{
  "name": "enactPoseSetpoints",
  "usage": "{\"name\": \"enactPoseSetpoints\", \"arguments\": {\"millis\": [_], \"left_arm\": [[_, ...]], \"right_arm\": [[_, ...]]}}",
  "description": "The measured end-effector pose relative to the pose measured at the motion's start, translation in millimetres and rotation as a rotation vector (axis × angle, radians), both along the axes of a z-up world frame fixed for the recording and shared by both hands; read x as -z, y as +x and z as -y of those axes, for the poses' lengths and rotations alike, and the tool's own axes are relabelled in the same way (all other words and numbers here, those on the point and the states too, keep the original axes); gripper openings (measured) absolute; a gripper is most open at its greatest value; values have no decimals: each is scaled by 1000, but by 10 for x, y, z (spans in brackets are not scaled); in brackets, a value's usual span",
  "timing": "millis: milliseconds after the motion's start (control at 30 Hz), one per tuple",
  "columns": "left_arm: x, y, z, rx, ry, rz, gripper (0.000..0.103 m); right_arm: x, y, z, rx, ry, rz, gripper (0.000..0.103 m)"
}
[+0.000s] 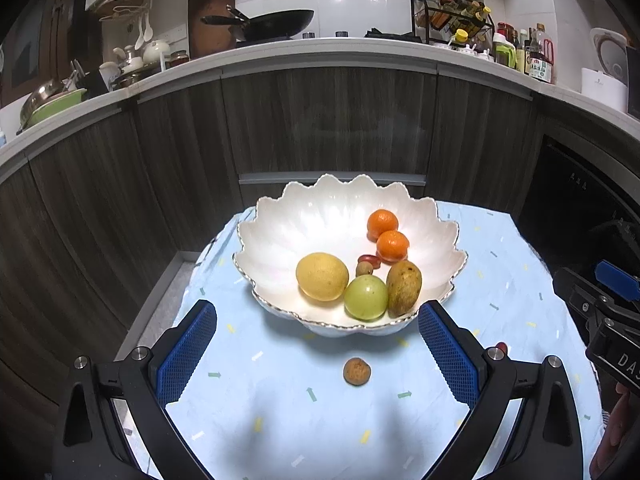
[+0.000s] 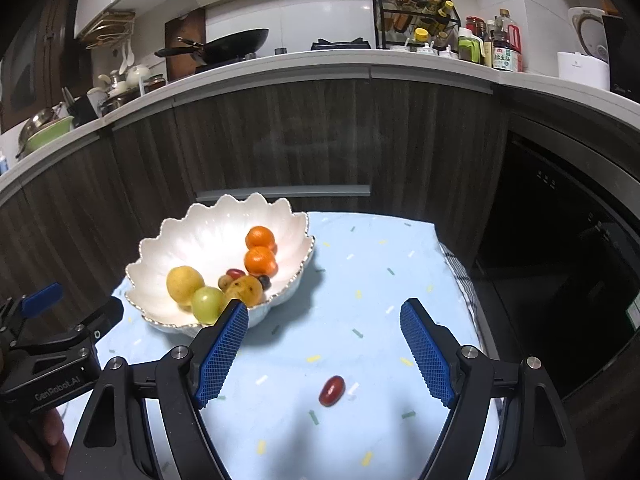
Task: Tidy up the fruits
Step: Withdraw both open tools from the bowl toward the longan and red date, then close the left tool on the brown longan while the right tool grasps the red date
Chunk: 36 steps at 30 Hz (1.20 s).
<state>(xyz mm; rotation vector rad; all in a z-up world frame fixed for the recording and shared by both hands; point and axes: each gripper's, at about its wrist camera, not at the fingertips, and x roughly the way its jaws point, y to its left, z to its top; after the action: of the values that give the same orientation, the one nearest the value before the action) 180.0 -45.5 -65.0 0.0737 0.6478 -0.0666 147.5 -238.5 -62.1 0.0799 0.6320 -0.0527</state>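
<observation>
A white scalloped bowl [image 1: 280,240] stands on a light blue cloth [image 1: 280,420]. It holds a yellow lemon [image 1: 322,276], a green fruit [image 1: 366,297], a brownish mango [image 1: 404,288], two oranges [image 1: 393,245] and small fruits. A small brown round fruit [image 1: 357,371] lies on the cloth before the bowl, between my left gripper's [image 1: 316,356] open fingers. A red date [image 2: 331,390] lies on the cloth between my right gripper's [image 2: 324,354] open fingers. The bowl [image 2: 208,236] shows to the left in the right wrist view. Both grippers are empty.
The cloth covers a small table in front of dark wood cabinets [image 1: 320,120]. A counter above holds a wok [image 1: 276,24], a spice rack [image 1: 452,12], bottles and dishes. The table drops off at its left and right edges. A dark oven front [image 2: 580,260] is at right.
</observation>
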Motion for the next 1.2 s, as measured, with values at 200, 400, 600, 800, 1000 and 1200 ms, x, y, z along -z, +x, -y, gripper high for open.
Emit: {"name": "enactPoseSetpoints", "arguments": {"millis": [200,400,600,800,1000,1200], "left_arm": [[176,20,5,3,-8,-28,103],[394,35,28,8,16,-50,102],[546,60,58,26,22,-64,102],[717,109,119,45,36,-89,95],[867,195,122,47,28,-125,85],[994,280,123,48,11,-166,82]], "right_arm": [[154,-7,5,15,0,-18,79],[337,18,15,27,-7,-48,79],[485,54,47,34,-3,-74,79],[637,107,63,34,4,-109,79],[746,172,32,24,8,-134,78],[847,235,-10,8,5,-158,75]]}}
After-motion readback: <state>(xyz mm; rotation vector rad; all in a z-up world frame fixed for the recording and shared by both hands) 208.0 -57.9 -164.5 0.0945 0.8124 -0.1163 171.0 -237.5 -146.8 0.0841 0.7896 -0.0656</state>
